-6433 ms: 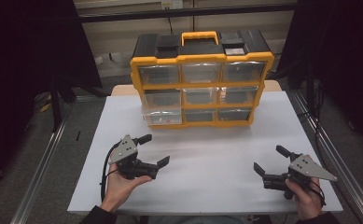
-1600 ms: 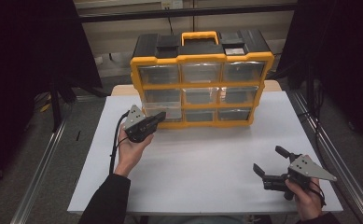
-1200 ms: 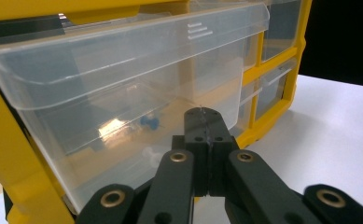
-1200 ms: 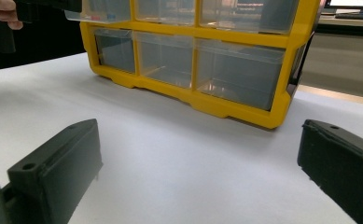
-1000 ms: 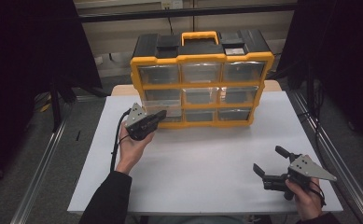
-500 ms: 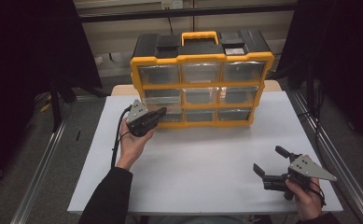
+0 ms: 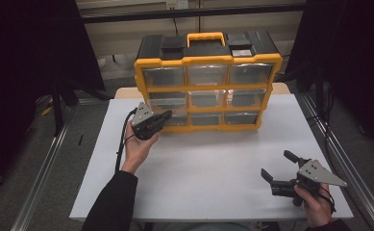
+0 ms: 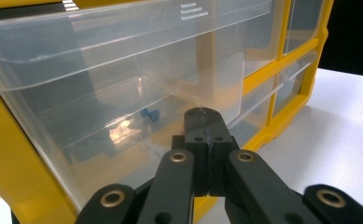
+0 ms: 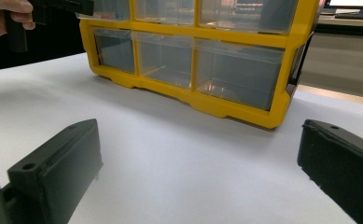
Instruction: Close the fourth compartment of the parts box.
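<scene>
Your left tool (image 8: pixel 202 122), jaws together, reveals a blue pushpin (image 8: pixel 149 114) inside the yellow clear-drawered organizer (image 7: pixel 207 79); your right tool (image 7: pixel 280 169) rests spread apart on the white counter (image 7: pixel 213 168).

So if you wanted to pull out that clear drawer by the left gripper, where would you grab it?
Probably by the lip along the drawer's top front edge, coming straight at the organizer from the front. The lip juts forward, thin enough for jaws to pinch. The left gripper is shut there now.

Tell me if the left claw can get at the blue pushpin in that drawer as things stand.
Probably not yet. The left claw is shut at the clear drawer front, and the blue pushpin lies behind that closed plastic wall. The drawer would have to slide out first.
</scene>
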Demonstrator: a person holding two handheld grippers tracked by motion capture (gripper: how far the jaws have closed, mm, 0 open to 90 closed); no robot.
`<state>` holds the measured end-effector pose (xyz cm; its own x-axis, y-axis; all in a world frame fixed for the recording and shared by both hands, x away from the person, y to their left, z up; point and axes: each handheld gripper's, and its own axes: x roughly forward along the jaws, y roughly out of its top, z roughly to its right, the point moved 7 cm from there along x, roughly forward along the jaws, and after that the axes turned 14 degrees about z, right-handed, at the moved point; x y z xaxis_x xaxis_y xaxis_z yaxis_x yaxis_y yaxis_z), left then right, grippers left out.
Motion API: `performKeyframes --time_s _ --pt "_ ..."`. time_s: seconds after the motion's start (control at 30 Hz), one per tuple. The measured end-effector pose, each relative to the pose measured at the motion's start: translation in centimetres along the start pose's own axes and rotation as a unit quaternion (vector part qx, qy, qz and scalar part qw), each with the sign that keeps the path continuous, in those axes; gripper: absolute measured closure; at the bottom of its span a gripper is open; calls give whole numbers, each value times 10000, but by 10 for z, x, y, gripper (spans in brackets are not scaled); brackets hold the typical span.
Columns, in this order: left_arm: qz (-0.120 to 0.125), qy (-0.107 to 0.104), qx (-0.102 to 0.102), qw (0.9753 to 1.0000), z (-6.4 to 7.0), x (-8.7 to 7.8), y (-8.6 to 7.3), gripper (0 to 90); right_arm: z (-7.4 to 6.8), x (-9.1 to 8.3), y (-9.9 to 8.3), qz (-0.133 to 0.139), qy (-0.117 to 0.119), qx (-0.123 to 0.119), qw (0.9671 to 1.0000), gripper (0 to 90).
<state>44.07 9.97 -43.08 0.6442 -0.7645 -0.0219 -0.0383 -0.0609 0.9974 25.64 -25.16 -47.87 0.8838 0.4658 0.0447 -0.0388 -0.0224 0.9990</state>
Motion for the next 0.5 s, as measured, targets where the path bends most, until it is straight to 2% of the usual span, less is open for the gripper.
performKeyframes --time_s 0.13,0.3,0.33,0.37,0.4,0.5 --pt "-8 15 49 10000 -1 1 -2 900 -1 0 0 8 20 10 10000 0" --pt "9 45 -54 10000 -2 3 -3 900 -1 0 0 -5 17 1 10000 0" --pt "-71 222 66 9997 -4 2 -3 900 -1 0 0 -2 30 4 10000 0" --pt "-20 97 -11 10000 -3 3 -3 900 -1 0 0 7 22 17 10000 0" --pt "-1 62 -2 10000 -3 4 -3 900 0 0 0 3 7 5 10000 0" --pt "-24 73 -9 10000 -5 5 -3 900 0 0 0 7 19 8 10000 0"
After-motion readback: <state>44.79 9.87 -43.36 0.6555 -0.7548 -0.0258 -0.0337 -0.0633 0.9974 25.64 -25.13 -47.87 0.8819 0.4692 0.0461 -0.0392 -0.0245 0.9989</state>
